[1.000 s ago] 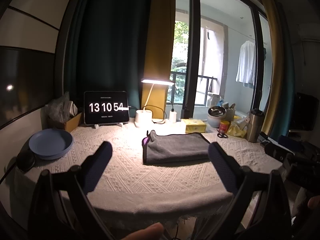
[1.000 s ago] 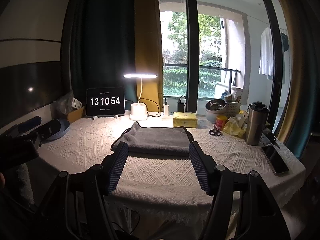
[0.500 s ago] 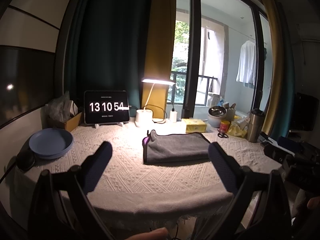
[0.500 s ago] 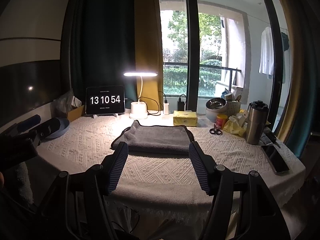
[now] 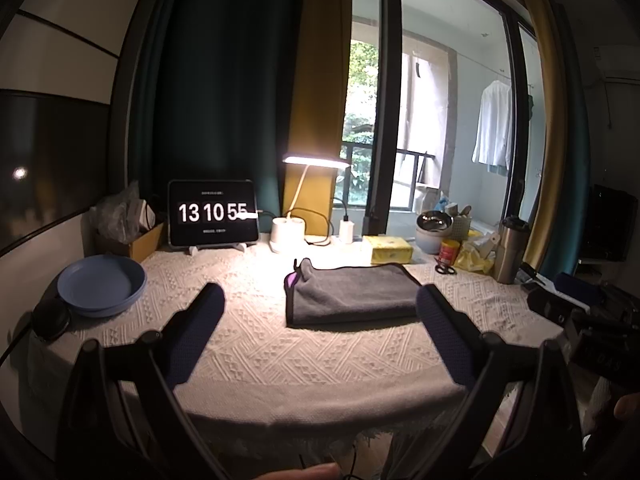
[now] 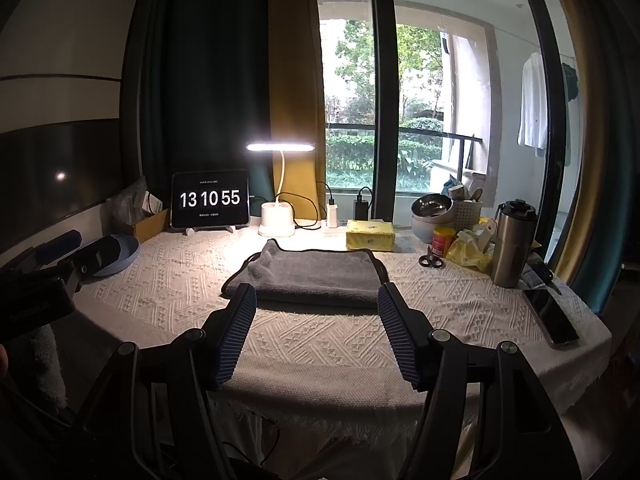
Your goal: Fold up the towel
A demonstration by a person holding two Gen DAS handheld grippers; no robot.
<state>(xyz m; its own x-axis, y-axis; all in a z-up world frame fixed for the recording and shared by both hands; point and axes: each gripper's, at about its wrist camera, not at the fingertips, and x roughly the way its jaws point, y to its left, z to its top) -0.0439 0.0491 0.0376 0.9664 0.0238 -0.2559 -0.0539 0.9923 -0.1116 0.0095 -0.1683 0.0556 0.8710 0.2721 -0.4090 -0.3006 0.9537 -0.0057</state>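
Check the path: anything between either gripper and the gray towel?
Nothing visible. Only bare white tablecloth lies between the open right gripper and the folded gray towel, and likewise ahead of the open left gripper. Scissors sit off to the right.

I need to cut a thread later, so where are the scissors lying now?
In the right wrist view, the scissors lie on the tablecloth at the right, just in front of the red can and right of the towel.

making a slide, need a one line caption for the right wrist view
Open right tool held short of a folded grey towel on the white tablecloth, desk lamp lit behind.
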